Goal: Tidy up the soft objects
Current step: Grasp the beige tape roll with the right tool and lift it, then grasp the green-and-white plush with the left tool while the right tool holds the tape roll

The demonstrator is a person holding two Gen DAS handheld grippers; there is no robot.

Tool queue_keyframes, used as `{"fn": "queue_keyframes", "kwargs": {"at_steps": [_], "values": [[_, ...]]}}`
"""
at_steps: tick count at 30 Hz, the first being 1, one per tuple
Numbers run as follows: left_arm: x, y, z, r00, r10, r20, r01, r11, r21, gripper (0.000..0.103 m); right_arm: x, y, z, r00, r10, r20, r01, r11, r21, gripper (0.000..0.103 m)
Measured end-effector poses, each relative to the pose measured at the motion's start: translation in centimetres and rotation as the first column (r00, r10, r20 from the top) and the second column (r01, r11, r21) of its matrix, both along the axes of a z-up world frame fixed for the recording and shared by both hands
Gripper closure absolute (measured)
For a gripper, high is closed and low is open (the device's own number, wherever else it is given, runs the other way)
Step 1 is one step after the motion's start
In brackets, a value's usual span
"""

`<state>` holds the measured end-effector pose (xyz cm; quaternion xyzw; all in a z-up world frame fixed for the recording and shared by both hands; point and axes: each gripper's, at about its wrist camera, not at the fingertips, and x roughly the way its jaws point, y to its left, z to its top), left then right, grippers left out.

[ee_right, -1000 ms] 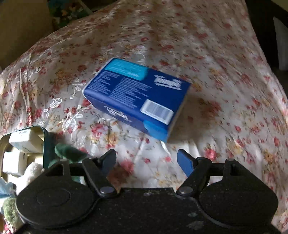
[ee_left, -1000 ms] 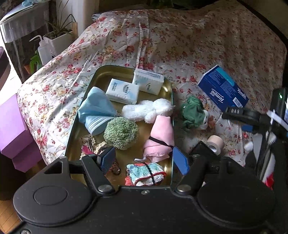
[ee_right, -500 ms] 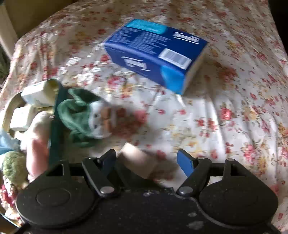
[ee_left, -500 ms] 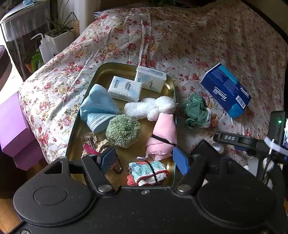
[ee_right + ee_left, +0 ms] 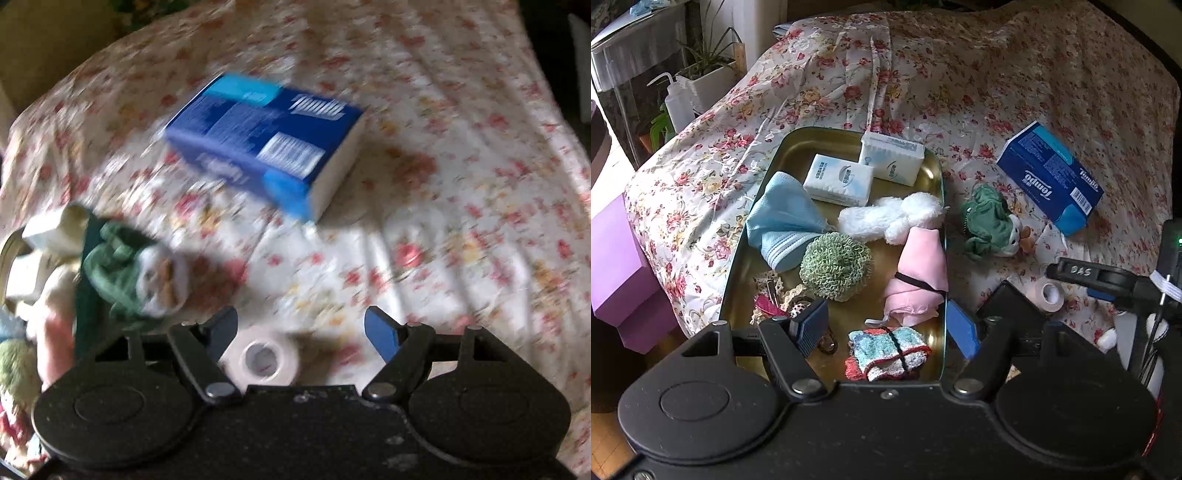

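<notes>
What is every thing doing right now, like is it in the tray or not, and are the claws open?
Gold tray: holds soft things, still has room.
Pink cloth: in tray, banded.
Striped cloth: in tray, banded.
Green plush toy: on bedspread, outside tray.
Blue tissue pack: on bedspread, outside tray.
Tape roll: lying flat near right claw.
Left claw: open, empty.
Right claw: open, empty.

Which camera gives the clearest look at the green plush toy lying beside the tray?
The left wrist view: the green plush toy is sharp, whole and unobstructed on the floral cloth, right of the tray. In the right wrist view, the toy sits at the left edge, smeared by motion blur.
</notes>
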<state>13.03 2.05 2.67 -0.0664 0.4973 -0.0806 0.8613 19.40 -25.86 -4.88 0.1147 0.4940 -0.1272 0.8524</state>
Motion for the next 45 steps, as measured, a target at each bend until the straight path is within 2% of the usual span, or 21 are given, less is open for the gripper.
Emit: {"fn": "queue_keyframes", "kwargs": {"at_steps": [3, 9, 11, 13, 17, 24, 27, 34, 37, 41, 45], "values": [[0.1, 0.2, -0.1, 1.0, 0.008, -0.005, -0.008, 1.0, 0.003, 0.037, 0.3, 1.3, -0.9, 0.999, 0.022, -0.026, -0.022, 1.0, 0.02, 0.028], [0.1, 0.3, -0.2, 1.0, 0.009, -0.005, -0.009, 1.0, 0.004, 0.037, 1.0, 2.2, -2.2, 0.997, 0.022, -0.068, -0.022, 1.0, 0.003, 0.029], [0.1, 0.3, -0.2, 1.0, 0.01, -0.005, -0.01, 1.0, 0.005, 0.037, 1.1, 2.1, -2.5, 0.997, 0.021, -0.079, -0.021, 1.0, -0.007, 0.036], [0.1, 0.3, -0.2, 1.0, 0.009, -0.005, -0.009, 1.0, 0.006, 0.037, 0.8, 1.8, -2.6, 0.995, 0.028, -0.096, -0.029, 1.0, -0.01, 0.054], [0.2, 0.3, -0.3, 1.0, 0.009, -0.008, -0.009, 1.0, 0.012, 0.037, -0.3, 0.1, -1.8, 0.997, 0.001, -0.077, 0.0, 1.0, 0.01, 0.054], [0.3, -0.4, -0.6, 1.0, -0.006, -0.005, 0.006, 0.999, 0.037, 0.036, -3.3, -3.8, -0.9, 0.995, -0.094, -0.024, 0.092, 0.993, -0.072, 0.053], [0.3, -1.0, -0.8, 1.0, -0.016, -0.001, 0.016, 0.998, 0.055, 0.036, -4.8, -5.1, -1.1, 0.992, -0.128, 0.016, 0.129, 0.983, -0.13, 0.053], [0.5, -2.6, -0.7, 0.998, -0.036, 0.044, 0.033, 0.997, 0.071, 0.036, -6.6, -5.5, -2.3, 0.982, -0.089, 0.165, 0.122, 0.972, -0.2, 0.054], [0.7, -3.2, -0.6, 0.997, -0.04, 0.073, 0.034, 0.996, 0.081, 0.036, -7.7, -5.6, -3.0, 0.966, -0.061, 0.25, 0.119, 0.967, -0.226, 0.053], [0.9, -4.5, -0.7, 0.992, -0.069, 0.104, 0.057, 0.993, 0.107, 0.029, -9.3, -5.3, -4.5, 0.93, 0.004, 0.366, 0.098, 0.961, -0.26, 0.051], [1.2, -6.5, -0.8, 0.984, -0.126, 0.123, 0.109, 0.984, 0.138, 0.029, -10.2, -6.3, -4.3, 0.903, -0.025, 0.43, 0.116, 0.976, -0.186, 0.053]]}}
